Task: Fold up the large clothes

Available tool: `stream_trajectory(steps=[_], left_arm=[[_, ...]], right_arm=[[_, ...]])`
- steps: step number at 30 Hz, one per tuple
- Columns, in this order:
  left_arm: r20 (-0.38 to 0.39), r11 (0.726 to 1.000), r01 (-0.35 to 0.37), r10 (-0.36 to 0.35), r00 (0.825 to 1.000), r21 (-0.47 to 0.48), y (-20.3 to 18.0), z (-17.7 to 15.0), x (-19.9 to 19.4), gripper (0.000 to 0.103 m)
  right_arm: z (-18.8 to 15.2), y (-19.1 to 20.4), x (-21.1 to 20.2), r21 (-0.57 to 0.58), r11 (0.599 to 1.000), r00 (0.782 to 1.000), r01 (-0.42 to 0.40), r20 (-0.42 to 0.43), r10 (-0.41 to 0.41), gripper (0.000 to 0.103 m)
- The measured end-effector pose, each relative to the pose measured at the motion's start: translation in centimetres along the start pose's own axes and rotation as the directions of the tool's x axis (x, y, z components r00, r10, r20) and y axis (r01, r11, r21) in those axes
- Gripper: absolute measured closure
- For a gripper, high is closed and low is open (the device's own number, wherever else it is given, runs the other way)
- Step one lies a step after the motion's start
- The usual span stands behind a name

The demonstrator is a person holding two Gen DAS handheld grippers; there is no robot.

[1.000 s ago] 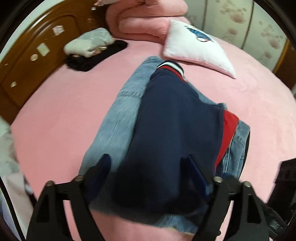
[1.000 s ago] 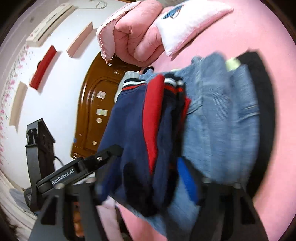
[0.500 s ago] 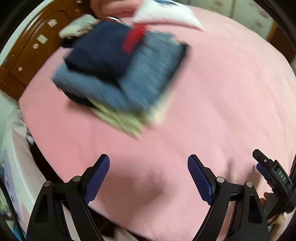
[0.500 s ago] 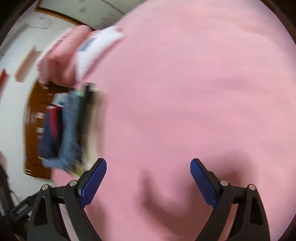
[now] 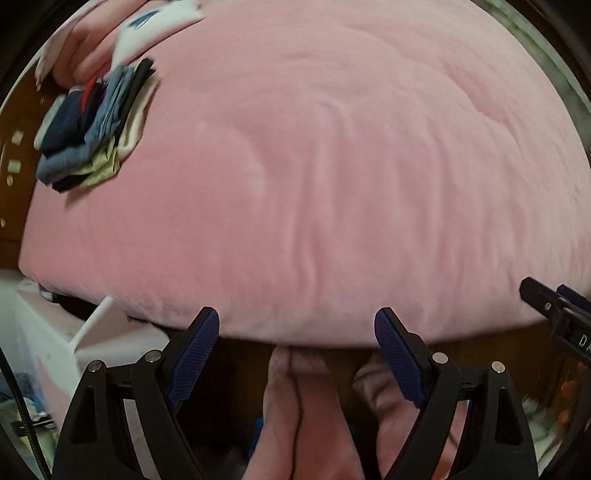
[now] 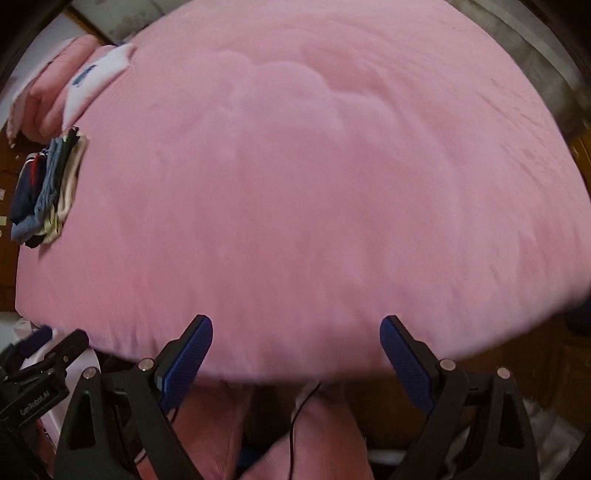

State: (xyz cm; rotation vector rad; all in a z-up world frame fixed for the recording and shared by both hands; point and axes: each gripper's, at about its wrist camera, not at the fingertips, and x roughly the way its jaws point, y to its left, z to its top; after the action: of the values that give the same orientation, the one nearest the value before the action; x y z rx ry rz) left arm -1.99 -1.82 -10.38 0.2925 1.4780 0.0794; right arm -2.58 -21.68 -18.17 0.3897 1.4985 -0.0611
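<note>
Currently both claws sit at the near edge of the bed, jaws spread wide, nothing between the blue pads. Left gripper point(image 5: 297, 326): fingers apart, holding nothing, pointing across the pink bedspread point(image 5: 351, 166). Right gripper point(image 6: 295, 334): likewise spread, holding nothing, over the near edge of the same bedspread point(image 6: 314, 184).

Folded clothes stack point(image 5: 92, 125) lies at the far left of the bed, well apart from both grippers. Layers visible from the top: navy garment with a red stripe, light blue denim, a dark layer, pale yellowish fabric at the bottom. Right wrist view shows the same stack point(image 6: 46, 188) at the left rim, seen nearly edge-on; layers are small and smeared there, so the order is hard to confirm.

White pillow point(image 5: 155, 26) with a blue print lies just beyond the stack, against a rolled pink quilt point(image 5: 77, 55). Brown wooden headboard point(image 5: 16, 140) stands behind the stack at the left edge. Bedspread surface shows shallow wrinkles across the middle. Tip of the other gripper shows at the right margin of the left view.
</note>
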Motion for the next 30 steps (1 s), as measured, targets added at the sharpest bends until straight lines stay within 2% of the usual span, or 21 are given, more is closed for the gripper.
stream_trajectory(steps=[3,6,9,14,17,19,22,25,28,30], left_arm=[[0.023,0.998,0.039,-0.039,0.999,-0.04,-1.2,-1.7,-3.2,0.018],[0.082,1.0,0.027,-0.026,0.996,-0.015,-1.7,-1.8,-6.5,0.018],[0.149,0.998,0.06,-0.063,0.987,0.025,-1.0,-1.2,-9.8,0.018],[0.25,0.994,0.11,-0.101,0.963,-0.023,1.6,0.0,-14.2,0.018],[0.217,0.996,0.088,-0.079,0.973,-0.033,3.2,0.8,-15.2,0.018],[0.196,0.991,0.119,-0.105,0.975,-0.061,4.7,1.1,-15.5,0.018],[0.238,0.97,0.183,-0.142,0.961,-0.16,7.4,0.6,-15.7,0.018],[0.268,0.949,0.204,-0.137,0.954,-0.239,9.6,-0.2,-15.2,0.018],[0.288,0.941,0.231,-0.156,0.945,-0.247,10.4,-1.2,-14.8,0.018],[0.317,0.955,0.196,-0.12,0.941,-0.22,10.2,-1.8,-14.6,0.018]], right_arm=[[-2.6,-0.9,-2.1,0.042,0.997,0.997,-0.066,-0.041,0.068,0.01],[-3.7,-0.6,-4.5,0.027,0.997,0.996,-0.07,-0.056,0.072,0.01],[-3.5,-0.2,-8.3,0.028,0.995,0.995,-0.097,-0.01,0.097,0.01],[-2.3,0.5,-13.0,0.016,0.996,0.995,-0.092,0.036,0.092,0.01],[-2.1,1.4,-15.7,-0.019,0.998,0.994,-0.059,0.09,0.061,0.01],[-1.8,2.8,-17.2,-0.075,0.997,0.992,-0.022,0.121,0.031,0.01],[-1.7,4.8,-18.8,-0.148,0.989,0.991,0.02,0.132,-0.001,0.01],[-2.2,6.5,-20.0,-0.167,0.986,0.988,0.023,0.157,0.004,0.01],[-3.2,8.1,-21.1,-0.183,0.982,0.974,0.043,0.228,0.0,0.01],[-3.8,8.9,-21.1,-0.197,0.979,0.966,0.057,0.259,-0.004,0.01]])
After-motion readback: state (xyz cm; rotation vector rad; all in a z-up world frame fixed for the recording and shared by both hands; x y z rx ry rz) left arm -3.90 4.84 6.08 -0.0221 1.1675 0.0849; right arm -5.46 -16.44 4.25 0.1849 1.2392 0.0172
